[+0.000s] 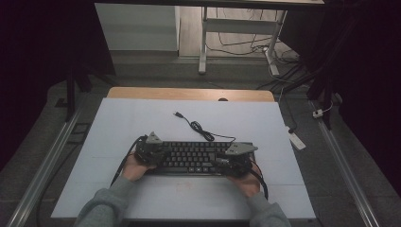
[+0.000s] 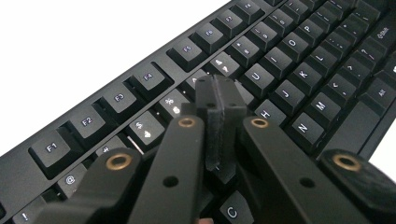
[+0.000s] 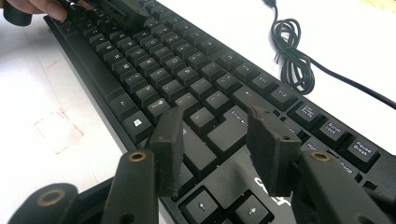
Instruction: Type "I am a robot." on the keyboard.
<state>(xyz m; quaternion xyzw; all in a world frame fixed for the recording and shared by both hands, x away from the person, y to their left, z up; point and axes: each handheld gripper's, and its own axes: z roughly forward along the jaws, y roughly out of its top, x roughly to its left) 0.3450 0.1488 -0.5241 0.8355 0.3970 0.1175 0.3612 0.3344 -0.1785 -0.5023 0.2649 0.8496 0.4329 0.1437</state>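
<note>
A black keyboard [image 1: 194, 157] lies flat near the front middle of the white table mat [image 1: 142, 123]. Its black cable [image 1: 201, 128] runs back in a small coil to a loose plug [image 1: 178, 114]. My left gripper [image 1: 161, 153] hovers over the keyboard's left end. In the left gripper view its pads [image 2: 219, 107] are pressed together with nothing between them, just above the number-row keys of the keyboard [image 2: 289, 60]. My right gripper [image 1: 221, 161] is over the right end, and in the right gripper view it [image 3: 215, 126] stands open above the Enter key area of the keyboard [image 3: 187, 79].
The coiled cable [image 3: 292, 56] lies on the mat just behind the function keys. Faint red marks [image 3: 58, 128] stain the mat in front of the keyboard. A wooden table edge [image 1: 189, 93] shows beyond the mat, with a power strip [image 1: 297, 140] on the floor at right.
</note>
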